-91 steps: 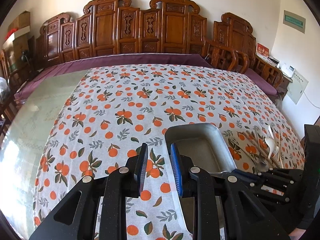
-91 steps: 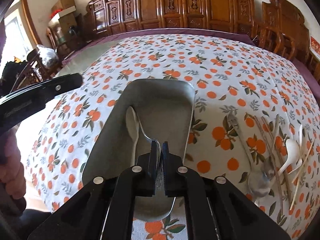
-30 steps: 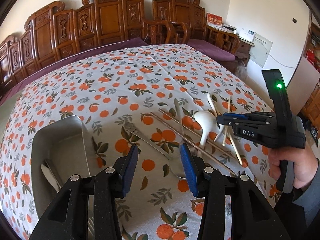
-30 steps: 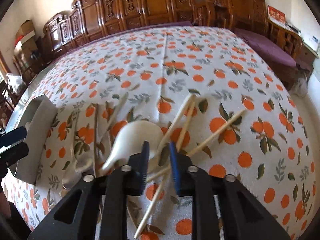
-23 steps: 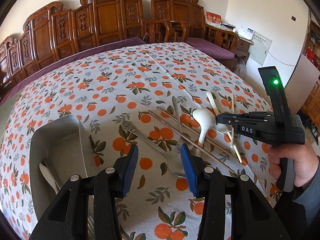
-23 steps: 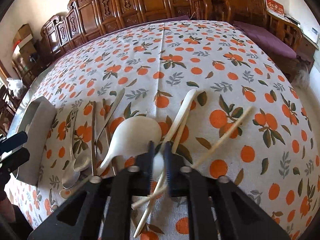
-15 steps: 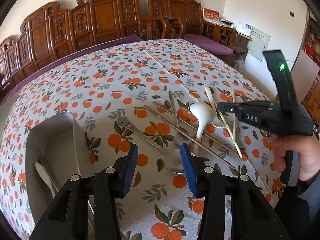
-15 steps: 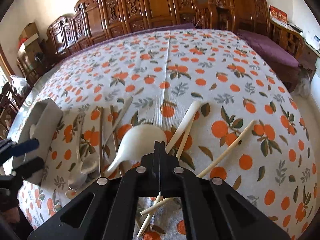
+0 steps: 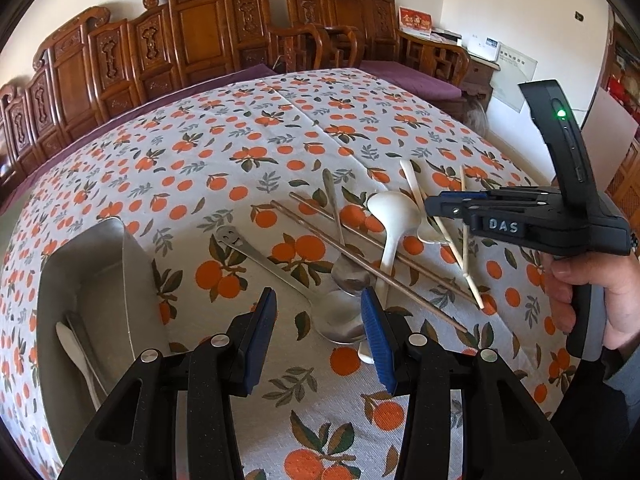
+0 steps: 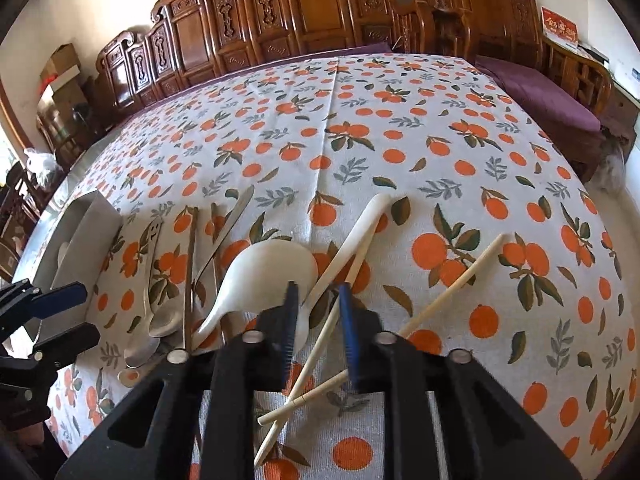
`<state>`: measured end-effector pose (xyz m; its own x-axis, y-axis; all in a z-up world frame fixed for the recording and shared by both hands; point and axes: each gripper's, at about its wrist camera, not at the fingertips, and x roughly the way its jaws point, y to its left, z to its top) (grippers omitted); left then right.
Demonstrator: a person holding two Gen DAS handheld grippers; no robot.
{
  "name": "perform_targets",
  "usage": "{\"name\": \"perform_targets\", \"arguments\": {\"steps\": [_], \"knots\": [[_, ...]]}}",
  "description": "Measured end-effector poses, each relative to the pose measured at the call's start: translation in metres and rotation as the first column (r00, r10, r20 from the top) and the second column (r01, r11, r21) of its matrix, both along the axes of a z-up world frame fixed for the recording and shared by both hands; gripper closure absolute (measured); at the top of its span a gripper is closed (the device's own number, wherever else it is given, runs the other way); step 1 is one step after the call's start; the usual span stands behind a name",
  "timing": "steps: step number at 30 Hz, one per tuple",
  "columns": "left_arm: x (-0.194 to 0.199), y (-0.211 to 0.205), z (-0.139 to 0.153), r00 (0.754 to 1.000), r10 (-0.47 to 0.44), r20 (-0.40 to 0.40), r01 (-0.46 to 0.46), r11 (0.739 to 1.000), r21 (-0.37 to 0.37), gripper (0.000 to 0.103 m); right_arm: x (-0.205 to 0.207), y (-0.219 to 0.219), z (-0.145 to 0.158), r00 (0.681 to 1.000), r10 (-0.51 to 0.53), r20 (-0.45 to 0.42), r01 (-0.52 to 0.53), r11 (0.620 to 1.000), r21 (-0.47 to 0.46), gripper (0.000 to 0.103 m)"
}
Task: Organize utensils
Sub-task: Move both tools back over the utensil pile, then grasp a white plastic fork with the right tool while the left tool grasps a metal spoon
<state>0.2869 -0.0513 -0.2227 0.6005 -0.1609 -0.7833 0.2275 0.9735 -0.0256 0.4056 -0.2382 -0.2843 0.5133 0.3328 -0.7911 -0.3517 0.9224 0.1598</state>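
Right gripper (image 10: 318, 322) open over 2 chopsticks (image 10: 448, 284).

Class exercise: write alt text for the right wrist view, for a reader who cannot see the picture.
The right tongs hang open above a heap of pale chopsticks and white spoons on an orange-print tablecloth. Metal spoons lie further left, beside a metal tray; the left tongs show at the edge.
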Motion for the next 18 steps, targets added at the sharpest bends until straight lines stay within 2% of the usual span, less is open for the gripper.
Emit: {"name": "perform_targets", "arguments": {"steps": [12,14,18], "knots": [[-0.004,0.007,0.005,1.000,0.007,0.010,-0.007,1.000,-0.013,0.061,0.014,0.032,-0.010,1.000,0.001,0.015,0.001,0.995,-0.102,0.079],[-0.004,0.007,0.006,1.000,0.008,0.009,-0.007,1.000,-0.012,0.061,0.013,0.038,-0.011,1.000,0.000,0.021,0.004,0.989,-0.151,0.082],[-0.004,0.007,0.006,1.000,0.006,0.009,-0.006,1.000,-0.014,0.061,0.015,0.038,-0.011,1.000,-0.014,0.020,0.017,0.989,-0.149,0.086]]}}
